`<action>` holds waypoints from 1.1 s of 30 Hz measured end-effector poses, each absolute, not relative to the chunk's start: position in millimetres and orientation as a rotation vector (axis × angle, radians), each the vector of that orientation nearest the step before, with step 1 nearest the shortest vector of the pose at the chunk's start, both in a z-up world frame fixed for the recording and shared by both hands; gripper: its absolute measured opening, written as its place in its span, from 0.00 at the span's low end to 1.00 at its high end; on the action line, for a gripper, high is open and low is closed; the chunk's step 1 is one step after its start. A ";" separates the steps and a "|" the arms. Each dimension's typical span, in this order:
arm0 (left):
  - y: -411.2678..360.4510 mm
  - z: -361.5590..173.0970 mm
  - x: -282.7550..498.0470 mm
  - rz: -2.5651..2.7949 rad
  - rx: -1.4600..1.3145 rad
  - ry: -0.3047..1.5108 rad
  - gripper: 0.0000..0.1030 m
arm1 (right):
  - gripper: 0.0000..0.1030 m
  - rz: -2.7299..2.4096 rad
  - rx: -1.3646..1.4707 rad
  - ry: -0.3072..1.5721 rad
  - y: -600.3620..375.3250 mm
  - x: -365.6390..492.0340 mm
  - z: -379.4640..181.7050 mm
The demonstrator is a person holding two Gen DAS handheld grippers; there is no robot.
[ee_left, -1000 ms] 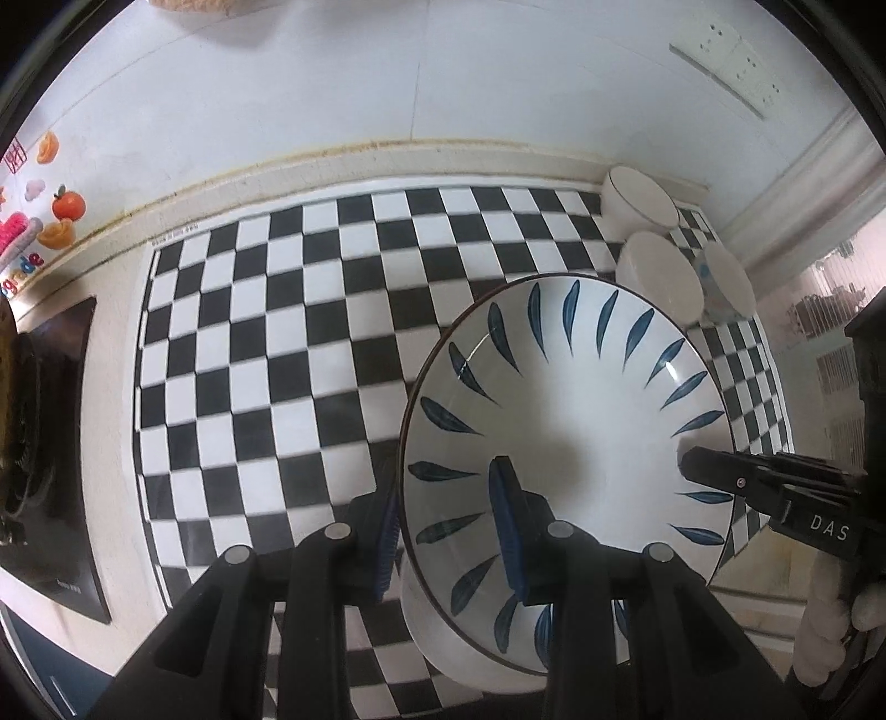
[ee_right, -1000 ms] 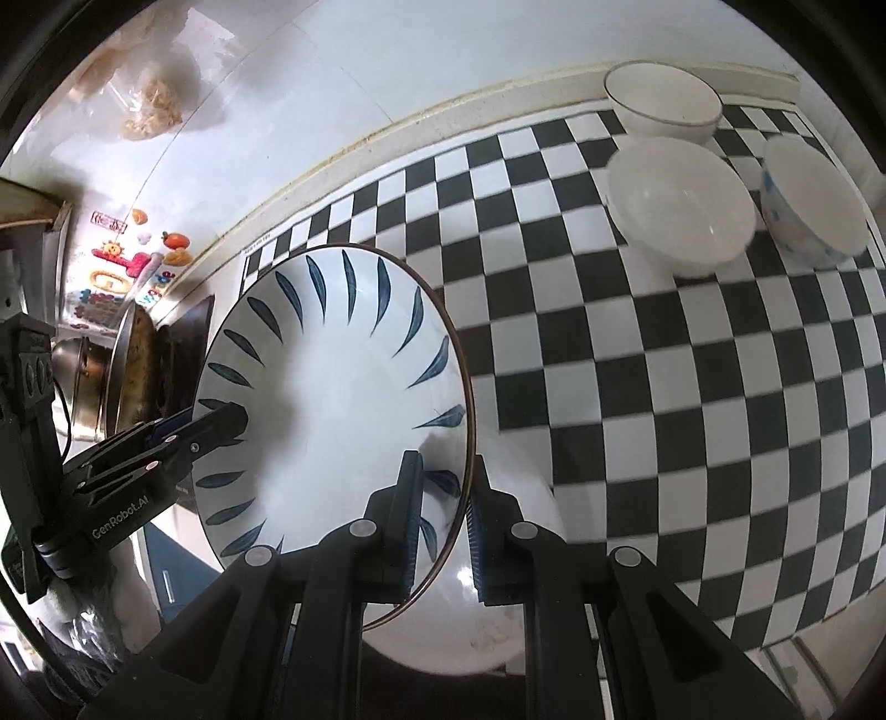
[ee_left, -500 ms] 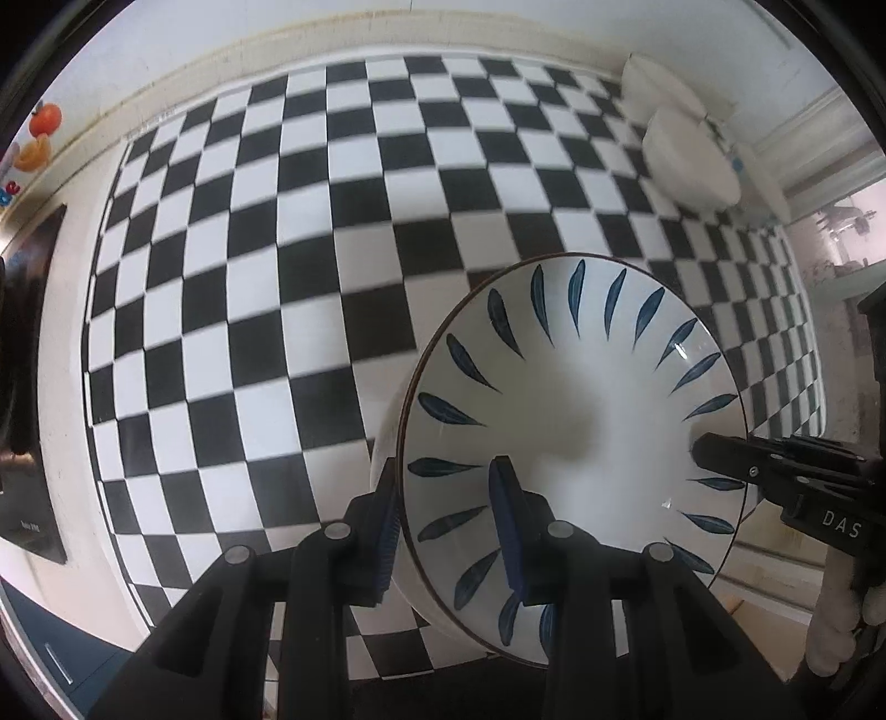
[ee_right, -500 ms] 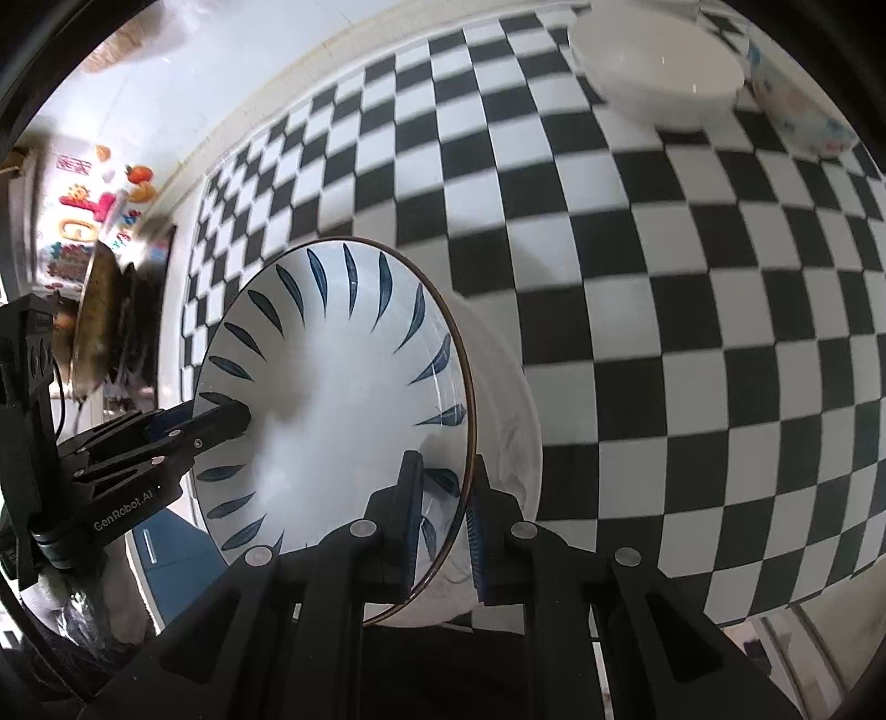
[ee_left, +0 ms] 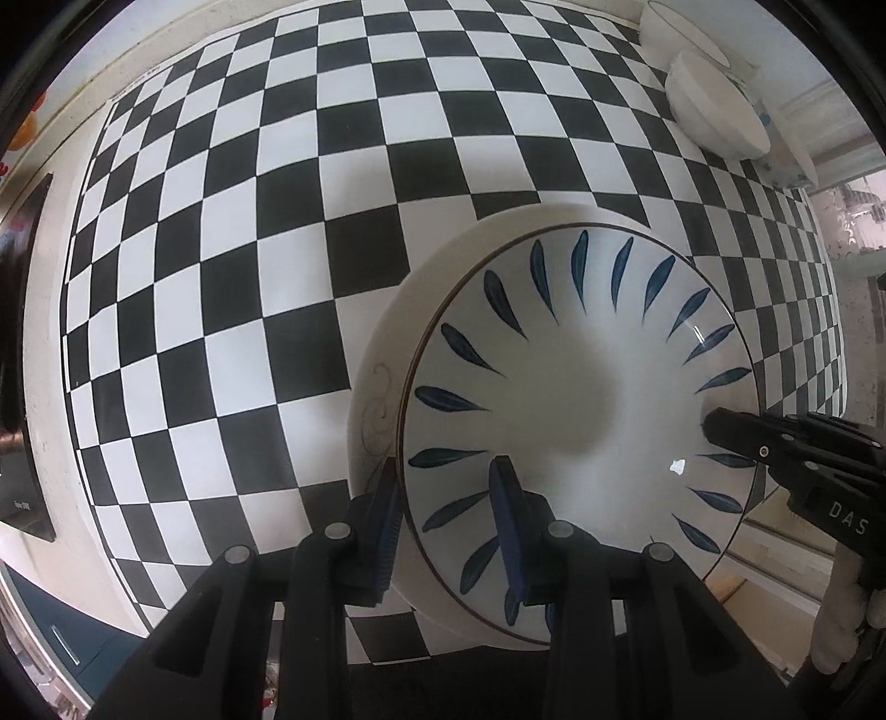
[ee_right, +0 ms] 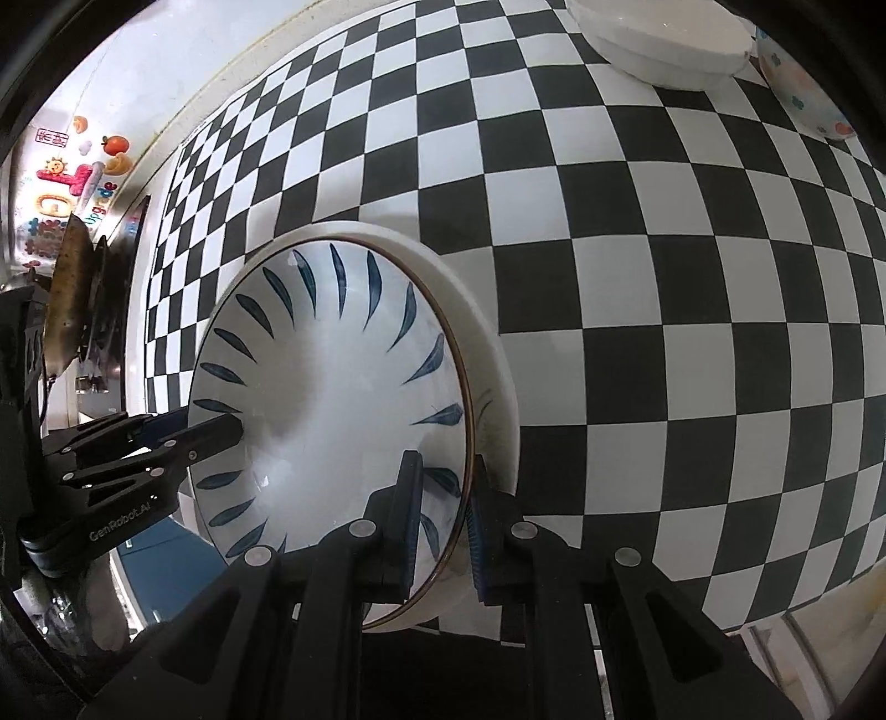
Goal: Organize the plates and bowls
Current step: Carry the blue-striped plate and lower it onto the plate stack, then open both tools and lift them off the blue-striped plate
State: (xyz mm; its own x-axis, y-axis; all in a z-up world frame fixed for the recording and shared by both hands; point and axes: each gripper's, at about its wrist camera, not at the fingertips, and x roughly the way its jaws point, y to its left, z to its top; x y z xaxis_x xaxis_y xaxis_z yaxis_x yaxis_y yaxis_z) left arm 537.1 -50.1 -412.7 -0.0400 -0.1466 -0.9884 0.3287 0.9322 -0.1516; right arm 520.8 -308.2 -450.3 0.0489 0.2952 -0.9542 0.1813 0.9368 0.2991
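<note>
- Left wrist view: left claw (ee_left: 446, 531) clamped on the near rim of the leaf-pattern plate (ee_left: 576, 399), one blue pad inside the rim, the other outside against it.
- Plate is white with dark blue leaf strokes round the rim and a thin brown edge line. It sits in or just over a plain white plate (ee_left: 376, 382) with a faint scroll motif; contact between the two cannot be told.
- Right claw (ee_left: 720, 429) comes in from the right edge, tip on the plate's far rim. White letters "DAS" readable on its body.
- Far right corner of the checkered table (ee_left: 232, 277): white bowl (ee_left: 714, 111), a second white bowl (ee_left: 664, 27) behind it, a patterned bowl (ee_left: 786, 166) just beside. Contents not visible.
- Right wrist view: right claw (ee_right: 443, 520) clamped on the leaf-pattern plate (ee_right: 332, 399) at its right rim, fingers close together with the rim between them.
- White plate (ee_right: 487, 382) shows as a crescent beyond the patterned rim.
- Left claw (ee_right: 235, 429) grips the opposite rim at left; "GenRobot.AI" printed on its body.
- Top right: white bowl (ee_right: 659, 50) and patterned bowl (ee_right: 803, 105) with coloured spots, close together on the table (ee_right: 664, 277).
- Colourful stickers (ee_right: 72, 177) on the wall at left; lettering not legible.
</note>
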 end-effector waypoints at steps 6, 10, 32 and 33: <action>-55.8 -414.4 539.4 -0.344 0.159 1.581 0.28 | 0.18 0.072 0.383 1.548 -307.2 523.9 -449.9; -63.5 -412.7 540.3 -0.310 0.184 1.598 0.28 | 0.19 0.046 0.347 1.574 -299.9 528.0 -449.0; -75.2 -305.6 526.9 -0.311 0.207 1.500 0.28 | 0.29 -0.030 0.229 1.458 -270.5 516.6 -330.6; -73.2 -295.1 523.8 -0.317 0.205 1.495 0.28 | 0.29 -0.034 0.225 1.443 -267.9 512.9 -316.4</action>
State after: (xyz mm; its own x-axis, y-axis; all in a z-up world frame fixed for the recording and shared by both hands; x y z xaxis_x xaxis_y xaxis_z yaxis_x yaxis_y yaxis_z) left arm 523.8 -73.2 -295.1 0.0461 -0.0805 -0.9957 0.3303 0.9419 -0.0609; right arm 512.9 -267.9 -316.4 0.1305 0.1127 -0.9850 0.1585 0.9784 0.1329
